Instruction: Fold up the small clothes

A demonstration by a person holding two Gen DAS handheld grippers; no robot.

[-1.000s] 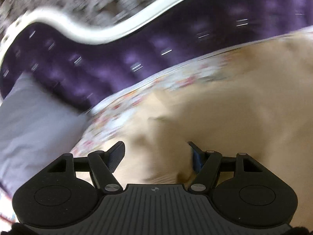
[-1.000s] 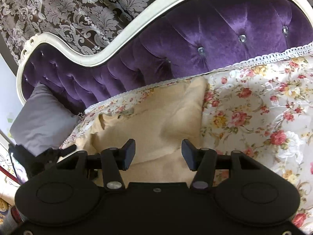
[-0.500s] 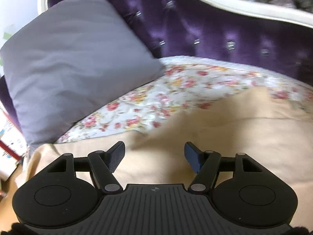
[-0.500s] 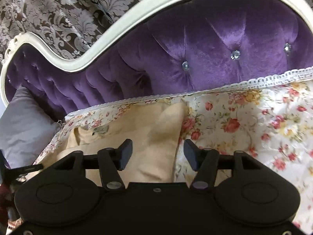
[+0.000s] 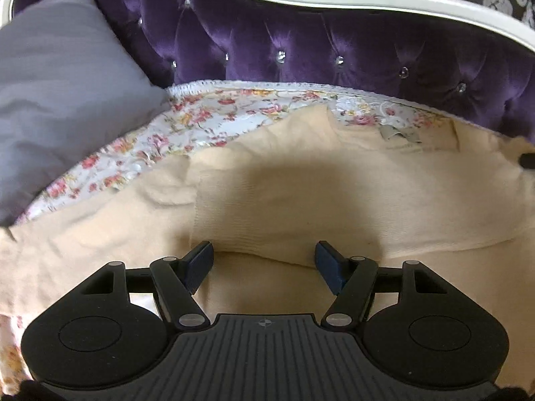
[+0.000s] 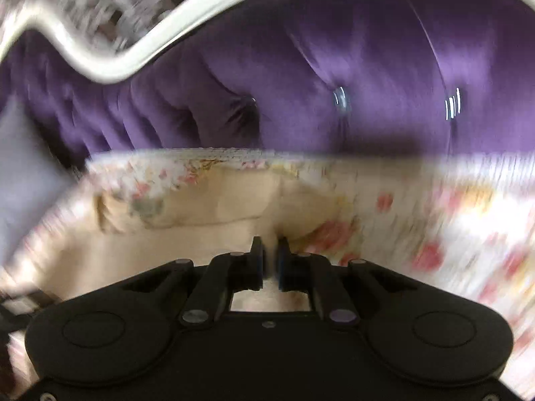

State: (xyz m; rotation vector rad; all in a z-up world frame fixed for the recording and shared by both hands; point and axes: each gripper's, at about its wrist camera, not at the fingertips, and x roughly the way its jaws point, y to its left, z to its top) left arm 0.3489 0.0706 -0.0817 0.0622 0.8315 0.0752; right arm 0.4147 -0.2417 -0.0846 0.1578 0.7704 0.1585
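A cream knit garment [image 5: 301, 193] lies spread on the floral bed cover [image 5: 187, 123], partly folded with one layer over another. My left gripper [image 5: 264, 262] is open just above the near fold edge, holding nothing. In the blurred right wrist view the garment [image 6: 200, 214] lies ahead, and my right gripper [image 6: 270, 250] is shut on the garment's right edge. A dark tip of the right gripper [image 5: 527, 160] shows at the far right of the left wrist view.
A grey pillow [image 5: 57, 90] leans at the left against the purple tufted headboard [image 5: 334, 40] with its white frame [image 5: 367, 0]. The headboard [image 6: 334, 83] stands close behind the garment in the right wrist view. Floral cover [image 6: 468, 227] extends to the right.
My right gripper has moved forward and closed on the garment's edge. My left gripper has swung from the pillow side to face the headboard over the garment, still open.
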